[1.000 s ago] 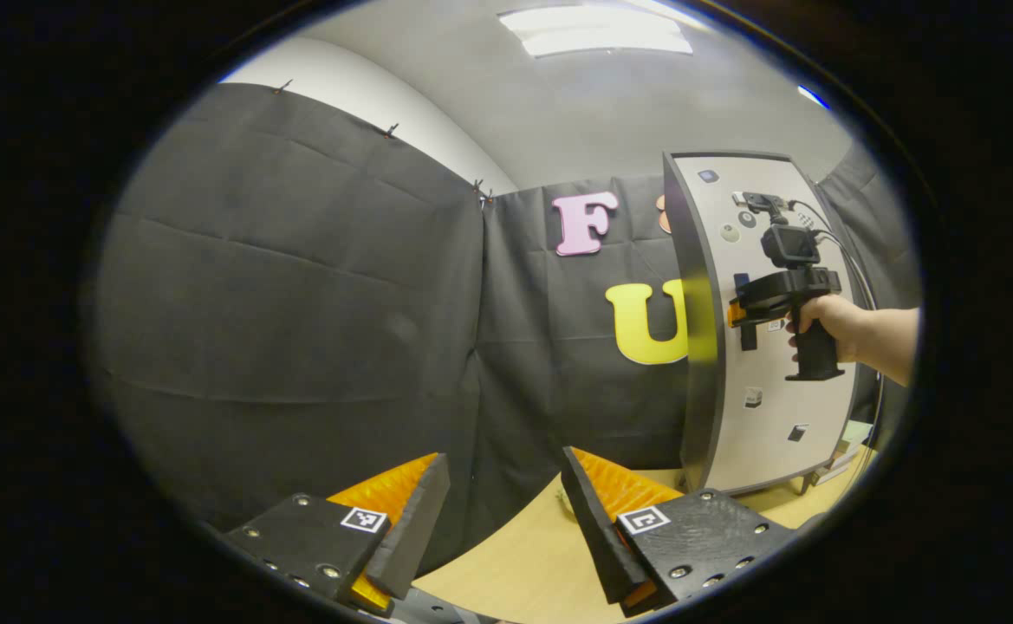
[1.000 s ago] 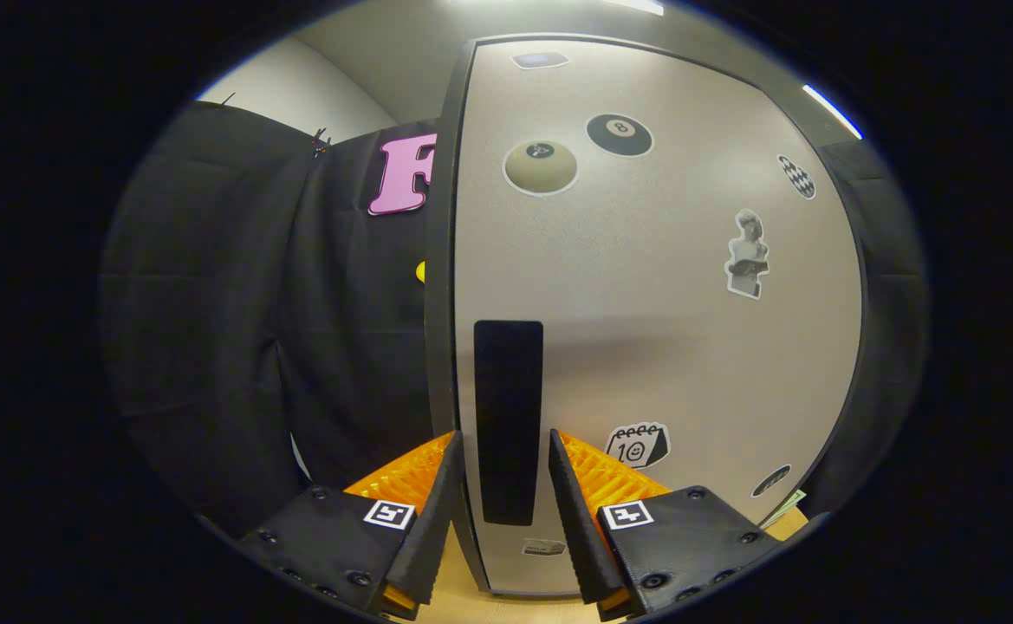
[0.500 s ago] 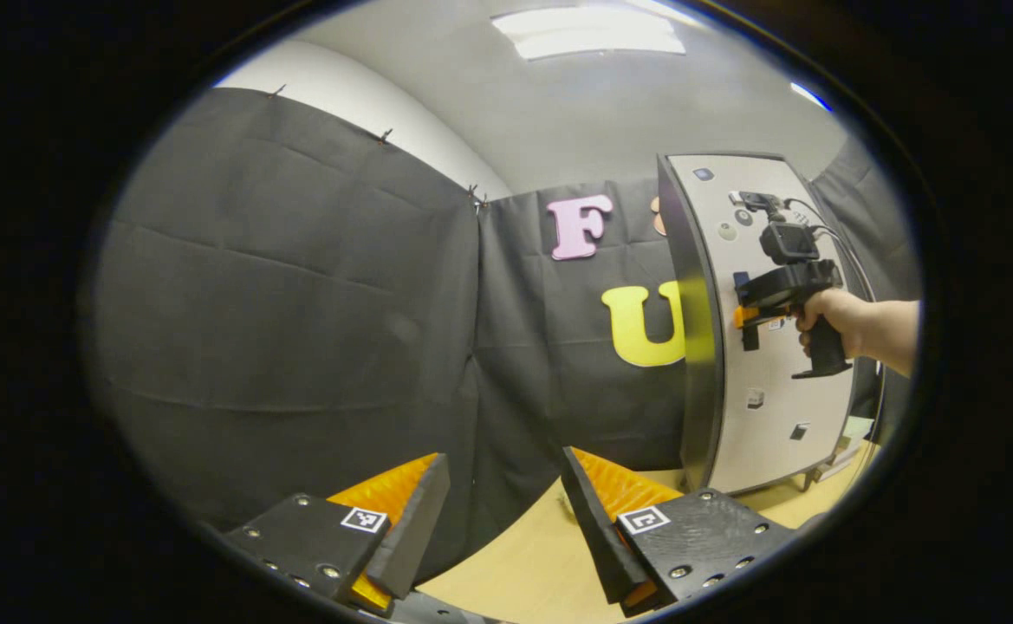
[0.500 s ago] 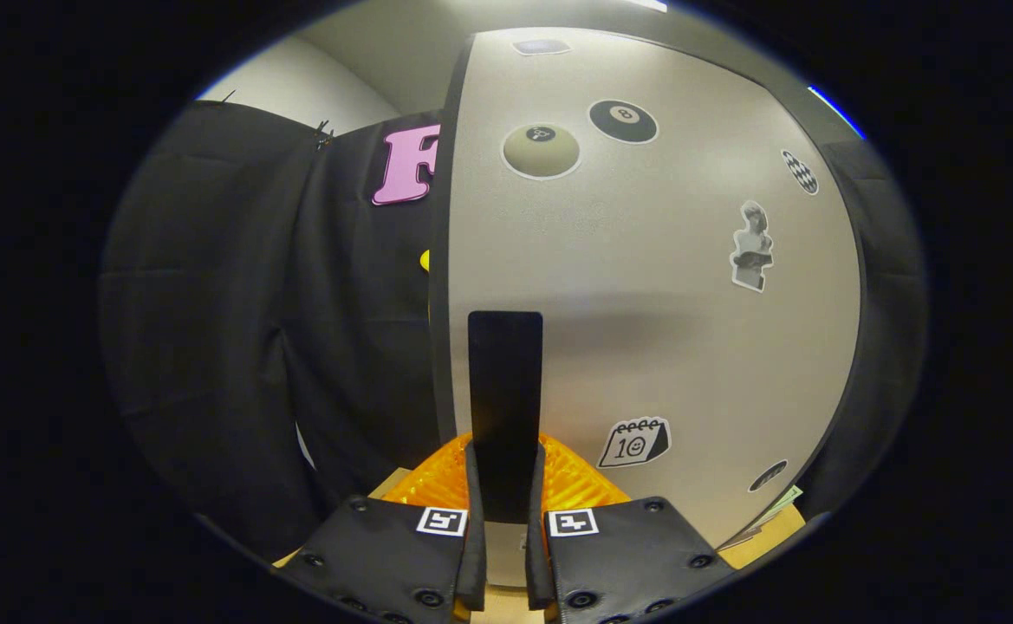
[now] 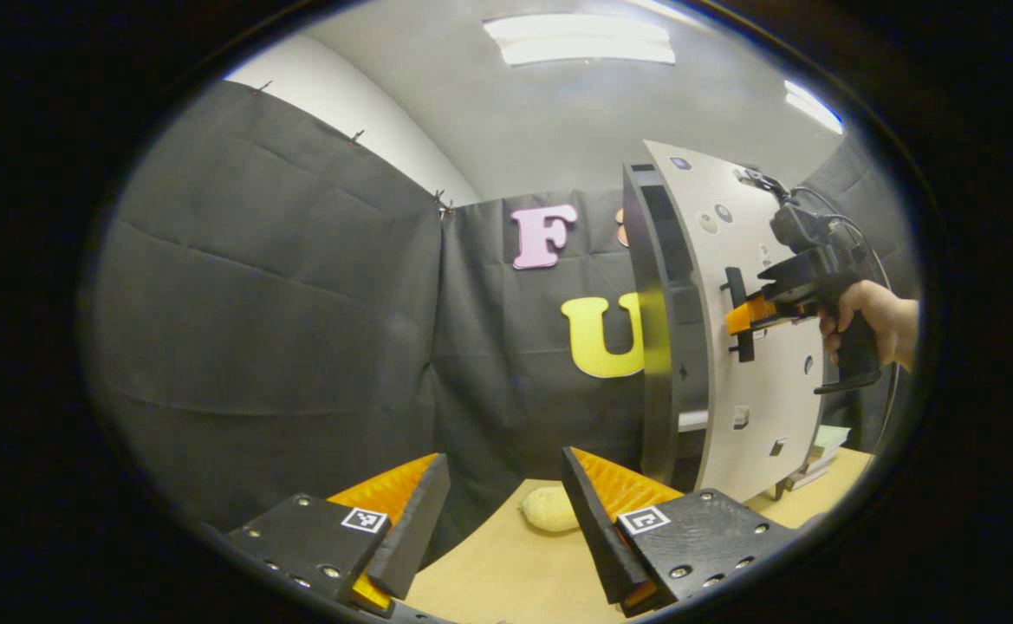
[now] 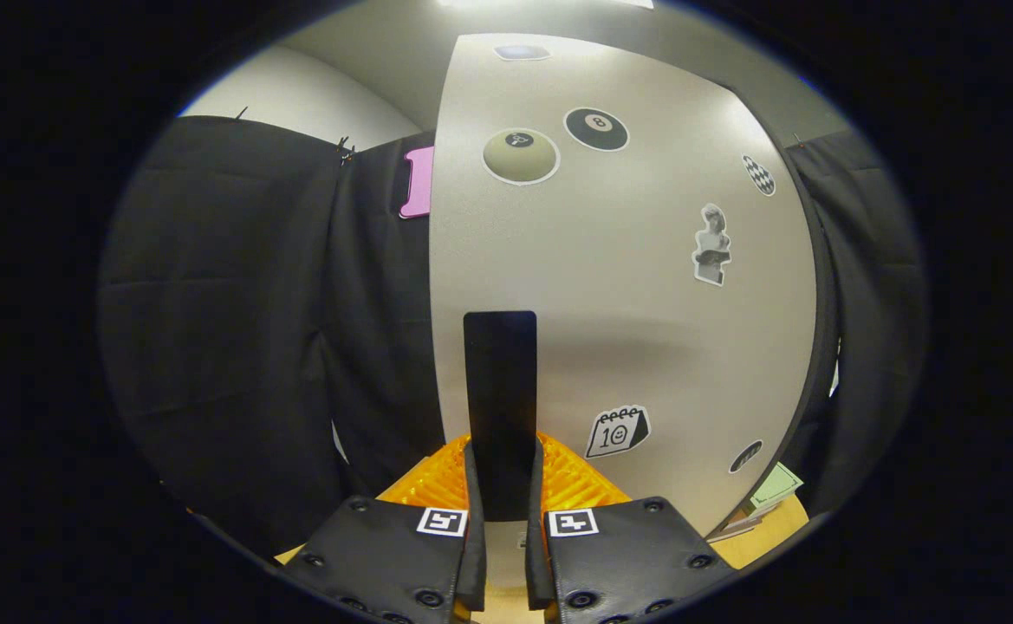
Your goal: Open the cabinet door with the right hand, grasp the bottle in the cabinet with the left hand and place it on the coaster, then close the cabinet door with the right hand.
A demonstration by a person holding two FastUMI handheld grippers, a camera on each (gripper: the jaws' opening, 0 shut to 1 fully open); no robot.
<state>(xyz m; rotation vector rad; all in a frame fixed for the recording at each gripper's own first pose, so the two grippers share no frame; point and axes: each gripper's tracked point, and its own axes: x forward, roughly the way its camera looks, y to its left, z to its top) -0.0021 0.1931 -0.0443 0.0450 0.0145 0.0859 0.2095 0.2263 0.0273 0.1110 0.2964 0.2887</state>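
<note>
Right gripper (image 6: 502, 511) pinches the handle (image 6: 499, 399) of the door (image 6: 627, 286) (ajar, at 3 o'clock in the left gripper view); left gripper (image 5: 506, 511) spread above the table (image 5: 506, 572).

Pale lumpy object (image 5: 549, 509) on wooden tabletop (image 5: 506, 572)

Right hand-held gripper (image 6: 501, 520): fingers closed tight, both pressing the flanks of the door handle (image 6: 499, 407), level and square-on. From the left gripper view, the same unit (image 5: 744, 318) sits at the handle, a hand (image 5: 866, 316) wrapped round its pistol grip, forearm roughly horizontal. Left hand-held gripper (image 5: 506, 520): fingers spread wide, nothing between them, held low above the counter (image 5: 506, 572).
</note>
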